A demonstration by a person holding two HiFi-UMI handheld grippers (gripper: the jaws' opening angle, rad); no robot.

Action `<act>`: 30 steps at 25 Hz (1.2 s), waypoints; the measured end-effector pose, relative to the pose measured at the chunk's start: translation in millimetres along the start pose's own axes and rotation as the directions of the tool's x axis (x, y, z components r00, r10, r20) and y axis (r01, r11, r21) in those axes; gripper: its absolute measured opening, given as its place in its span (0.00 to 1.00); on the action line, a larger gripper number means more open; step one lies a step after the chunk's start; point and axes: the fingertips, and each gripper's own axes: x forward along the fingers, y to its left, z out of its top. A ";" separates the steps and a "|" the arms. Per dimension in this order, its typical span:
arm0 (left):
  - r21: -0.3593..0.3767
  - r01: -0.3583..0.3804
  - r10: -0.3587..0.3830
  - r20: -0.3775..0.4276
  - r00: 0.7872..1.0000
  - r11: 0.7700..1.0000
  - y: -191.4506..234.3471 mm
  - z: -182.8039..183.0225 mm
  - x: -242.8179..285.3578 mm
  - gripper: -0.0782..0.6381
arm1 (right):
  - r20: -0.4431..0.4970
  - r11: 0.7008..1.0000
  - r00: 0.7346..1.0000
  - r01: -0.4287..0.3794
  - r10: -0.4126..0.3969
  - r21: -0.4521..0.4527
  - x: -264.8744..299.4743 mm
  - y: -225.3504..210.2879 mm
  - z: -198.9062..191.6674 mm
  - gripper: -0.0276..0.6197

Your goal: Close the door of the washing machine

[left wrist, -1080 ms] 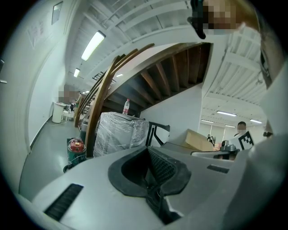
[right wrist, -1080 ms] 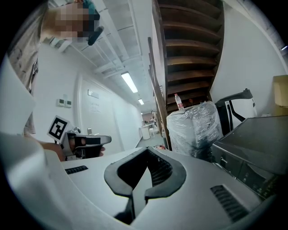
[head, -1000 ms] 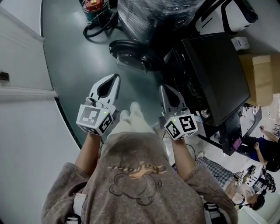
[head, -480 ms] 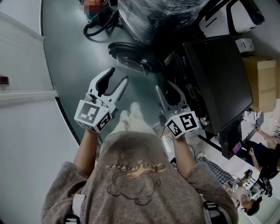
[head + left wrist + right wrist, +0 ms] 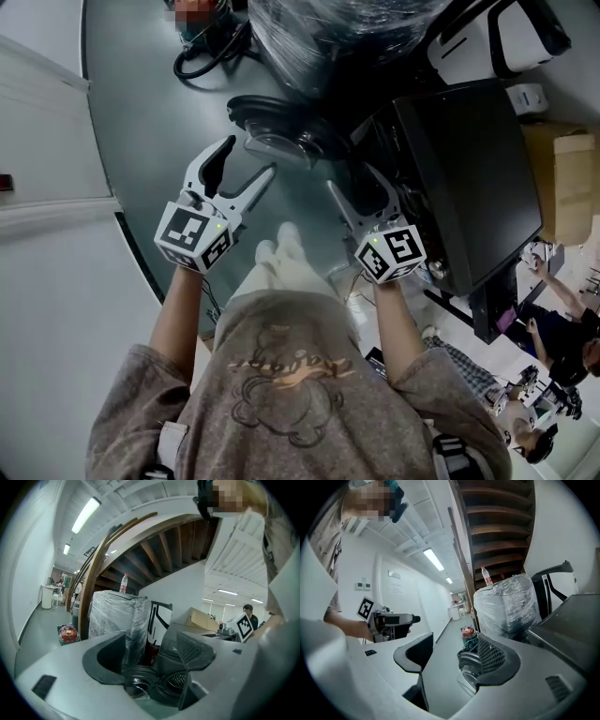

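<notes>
The dark washing machine (image 5: 464,173) stands at the right in the head view. Its round door (image 5: 281,127), with a glass bowl, hangs open to the left of it. My left gripper (image 5: 246,161) is just short of the door, jaws opening, nothing between them. My right gripper (image 5: 354,185) is near the machine's front by the door hinge side, jaws also opening and empty. In the left gripper view, the door (image 5: 136,682) and drum opening (image 5: 177,680) show beyond the left gripper (image 5: 152,660). The right gripper view has the door (image 5: 468,670) past the right gripper (image 5: 454,657).
A plastic-wrapped appliance (image 5: 337,33) stands behind the door, with a red device (image 5: 468,633) and black hose (image 5: 211,56) on the grey floor. A white wall (image 5: 47,187) runs along the left. A cardboard box (image 5: 562,173) and people sit at the far right.
Both grippers have moved forward toward the open door, and both pairs of jaws have gone from shut to spread apart.
</notes>
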 end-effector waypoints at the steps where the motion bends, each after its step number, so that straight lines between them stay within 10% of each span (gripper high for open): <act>1: 0.014 0.006 -0.006 -0.009 1.000 1.000 3.9 -2.7 5.8 0.55 | -0.002 1.000 1.000 0.006 -0.006 0.004 5.5 -5.4 -2.2 0.45; 30: 0.183 0.206 -0.152 -0.271 0.951 0.961 157.4 -206.6 210.4 0.55 | -0.354 0.972 0.930 -0.164 0.096 -0.168 203.7 -141.6 -184.9 0.45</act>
